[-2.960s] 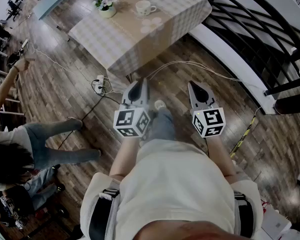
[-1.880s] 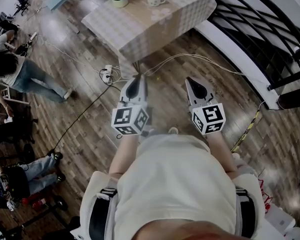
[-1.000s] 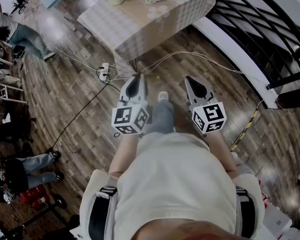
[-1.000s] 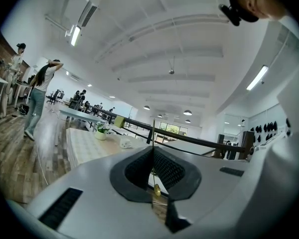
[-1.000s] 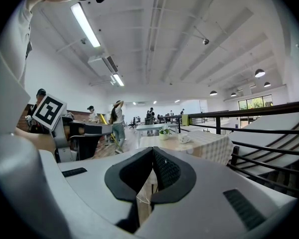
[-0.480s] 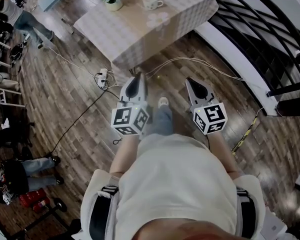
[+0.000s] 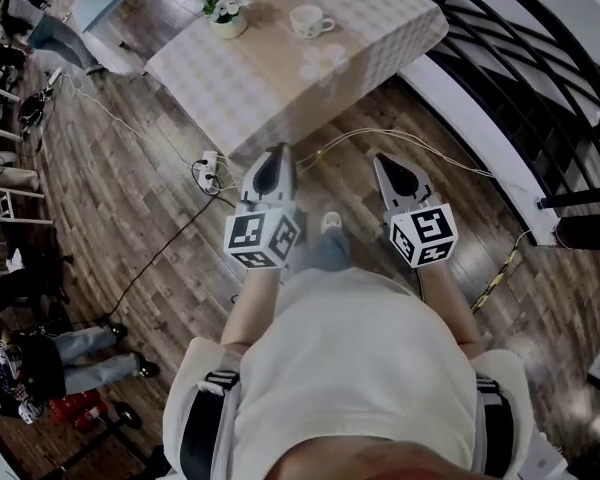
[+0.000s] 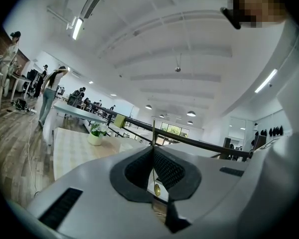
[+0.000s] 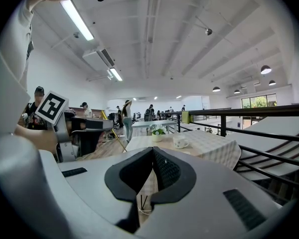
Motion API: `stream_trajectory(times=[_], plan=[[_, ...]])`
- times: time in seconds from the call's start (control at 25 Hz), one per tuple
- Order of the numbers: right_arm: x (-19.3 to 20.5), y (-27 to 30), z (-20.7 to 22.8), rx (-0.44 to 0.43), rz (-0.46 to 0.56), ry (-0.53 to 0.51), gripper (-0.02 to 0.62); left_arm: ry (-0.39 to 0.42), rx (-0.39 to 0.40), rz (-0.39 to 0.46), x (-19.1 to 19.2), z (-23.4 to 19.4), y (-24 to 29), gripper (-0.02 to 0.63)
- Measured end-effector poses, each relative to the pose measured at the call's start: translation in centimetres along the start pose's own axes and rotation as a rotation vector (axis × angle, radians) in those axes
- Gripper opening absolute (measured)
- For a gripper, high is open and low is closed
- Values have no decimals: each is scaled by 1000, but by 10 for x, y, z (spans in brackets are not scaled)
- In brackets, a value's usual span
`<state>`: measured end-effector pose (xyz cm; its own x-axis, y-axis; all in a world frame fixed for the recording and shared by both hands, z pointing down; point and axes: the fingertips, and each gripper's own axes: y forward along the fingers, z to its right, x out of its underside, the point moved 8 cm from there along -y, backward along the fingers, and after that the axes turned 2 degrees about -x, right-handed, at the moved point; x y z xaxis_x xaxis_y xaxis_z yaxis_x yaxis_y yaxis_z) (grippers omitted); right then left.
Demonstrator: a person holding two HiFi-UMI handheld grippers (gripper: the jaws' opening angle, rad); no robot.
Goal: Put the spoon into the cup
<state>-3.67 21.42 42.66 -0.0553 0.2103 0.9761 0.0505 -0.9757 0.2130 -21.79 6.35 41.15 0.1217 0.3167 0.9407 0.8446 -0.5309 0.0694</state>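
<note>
Left gripper pinches the skinny spoon by its handle; looks light, slippery. Right gripper closed, empty. Cup at 12 o'clock.

Checked table, cup, flower pot

The person wears a pale short-sleeved top, dark light-striped shoulder straps, grey trousers and perhaps a pale shoe. The grey left gripper and right gripper each carry a black-and-white marker cube.
</note>
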Motion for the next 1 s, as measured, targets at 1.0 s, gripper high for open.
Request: stream_trajectory(times=[1.0], plan=[[-49,128,50,-2,-3,-29,2,-24,-3,1,-42,-70,122,5]])
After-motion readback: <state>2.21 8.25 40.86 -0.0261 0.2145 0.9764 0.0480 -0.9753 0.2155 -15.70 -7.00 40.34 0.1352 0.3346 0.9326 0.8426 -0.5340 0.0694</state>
